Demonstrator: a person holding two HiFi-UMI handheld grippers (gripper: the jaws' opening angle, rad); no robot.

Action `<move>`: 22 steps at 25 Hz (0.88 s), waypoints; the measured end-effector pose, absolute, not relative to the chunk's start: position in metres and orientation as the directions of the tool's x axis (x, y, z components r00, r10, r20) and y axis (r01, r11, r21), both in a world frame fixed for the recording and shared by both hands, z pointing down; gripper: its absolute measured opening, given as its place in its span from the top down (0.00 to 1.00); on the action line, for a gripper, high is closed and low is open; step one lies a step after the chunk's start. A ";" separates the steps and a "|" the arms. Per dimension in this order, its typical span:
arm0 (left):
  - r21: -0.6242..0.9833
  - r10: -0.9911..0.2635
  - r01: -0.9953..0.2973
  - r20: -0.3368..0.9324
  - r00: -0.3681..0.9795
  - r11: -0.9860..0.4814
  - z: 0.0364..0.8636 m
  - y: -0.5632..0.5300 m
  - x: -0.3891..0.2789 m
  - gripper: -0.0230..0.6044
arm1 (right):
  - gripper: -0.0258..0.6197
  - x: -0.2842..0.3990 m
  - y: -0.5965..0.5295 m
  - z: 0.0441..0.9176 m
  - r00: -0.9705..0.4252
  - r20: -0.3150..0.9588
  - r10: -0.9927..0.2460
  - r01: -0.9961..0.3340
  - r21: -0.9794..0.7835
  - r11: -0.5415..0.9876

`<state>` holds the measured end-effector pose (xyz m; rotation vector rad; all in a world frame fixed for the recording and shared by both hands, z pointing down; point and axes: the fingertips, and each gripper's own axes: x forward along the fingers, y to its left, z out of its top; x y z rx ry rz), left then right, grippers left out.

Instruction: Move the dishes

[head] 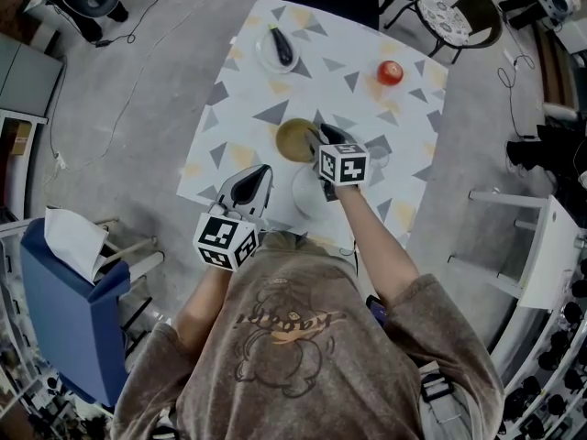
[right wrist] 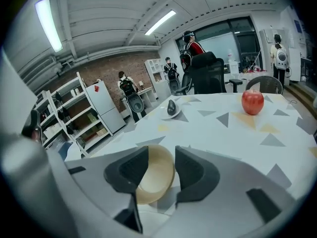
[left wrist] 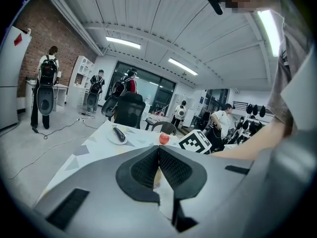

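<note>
A tan bowl (head: 293, 140) is at the middle of the patterned table (head: 238, 108). My right gripper (head: 323, 137) reaches over its right rim. In the right gripper view the bowl (right wrist: 156, 175) looks tilted and fills the narrow gap of the right gripper (right wrist: 161, 155), whose jaws stand partly apart against it. A white plate (head: 307, 195) lies just nearer, under that gripper, and shows below the bowl (right wrist: 148, 216). My left gripper (head: 255, 180) hovers at the table's near edge, left of the plate. Its pads (left wrist: 148, 165) are pressed together on nothing.
A small white plate with a dark eggplant (head: 278, 49) sits at the far left. A red apple (head: 390, 72) lies at the far right. Black chairs (head: 456, 12) stand beyond the table, a blue bin (head: 73, 310) at my left, a white rack (head: 541, 246) at my right.
</note>
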<state>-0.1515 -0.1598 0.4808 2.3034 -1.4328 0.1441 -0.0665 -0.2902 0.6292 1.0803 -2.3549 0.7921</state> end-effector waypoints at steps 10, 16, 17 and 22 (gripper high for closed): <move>0.284 -0.854 -0.881 0.257 0.451 -0.379 0.463 -0.156 -0.154 0.93 | 0.70 -0.069 -0.258 0.546 -0.685 0.458 -0.566 -0.709 -0.243 0.662; 0.273 -0.858 -0.876 0.228 0.461 -0.398 0.451 -0.148 -0.145 0.93 | 0.70 -0.052 -0.222 0.496 -0.720 0.363 -0.592 -0.683 -0.213 0.699; 0.270 -0.858 -0.875 0.223 0.463 -0.402 0.448 -0.147 -0.143 0.93 | 0.70 -0.049 -0.215 0.487 -0.726 0.342 -0.597 -0.677 -0.203 0.707; 0.244 -0.857 -0.870 0.193 0.477 -0.429 0.432 -0.143 -0.133 0.93 | 0.70 -0.028 -0.186 0.448 -0.734 0.251 -0.632 -0.674 -0.151 0.723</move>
